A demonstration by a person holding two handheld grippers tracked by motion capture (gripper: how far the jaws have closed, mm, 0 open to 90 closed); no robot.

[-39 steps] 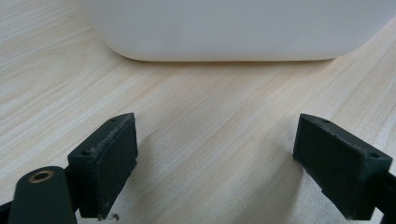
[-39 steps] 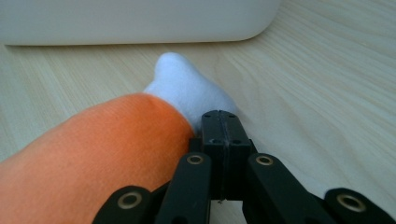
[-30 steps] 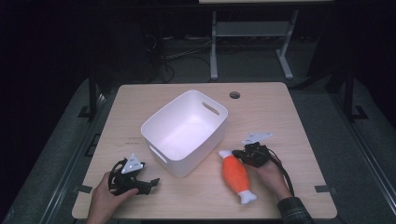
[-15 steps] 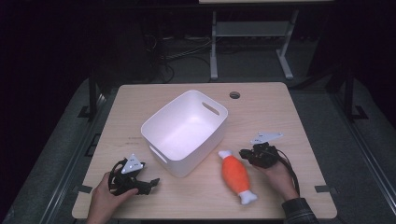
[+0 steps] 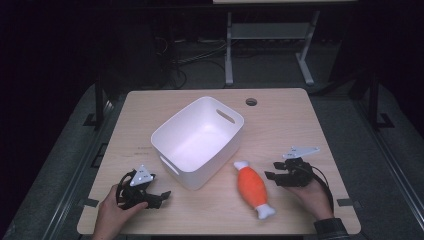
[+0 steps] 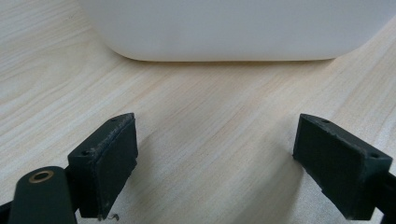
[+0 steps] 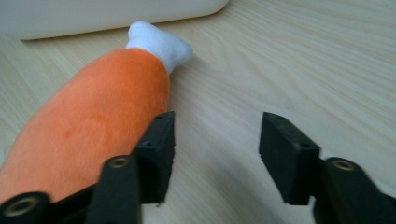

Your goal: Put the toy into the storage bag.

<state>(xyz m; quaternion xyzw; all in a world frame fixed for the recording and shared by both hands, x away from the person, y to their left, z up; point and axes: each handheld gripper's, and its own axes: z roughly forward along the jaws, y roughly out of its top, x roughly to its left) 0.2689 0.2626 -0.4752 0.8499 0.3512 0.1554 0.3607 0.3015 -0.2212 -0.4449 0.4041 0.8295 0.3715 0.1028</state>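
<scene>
Since a second ago we drew our right gripper (image 5: 274, 176) off the orange plush toy (image 5: 253, 188), jaws wide, toward the desk's (image 5: 280, 115) right edge; our left gripper (image 5: 159, 197) gapes wide beside the white bin (image 5: 197, 141).

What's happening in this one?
A person sits at a table with a tool in each hand. The right tool rests open beside an orange plush toy lying near a white bin, holding nothing. The left tool rests open on the wood facing the bin's wall, also empty. The bin looks empty, and the toy lies outside it.
</scene>
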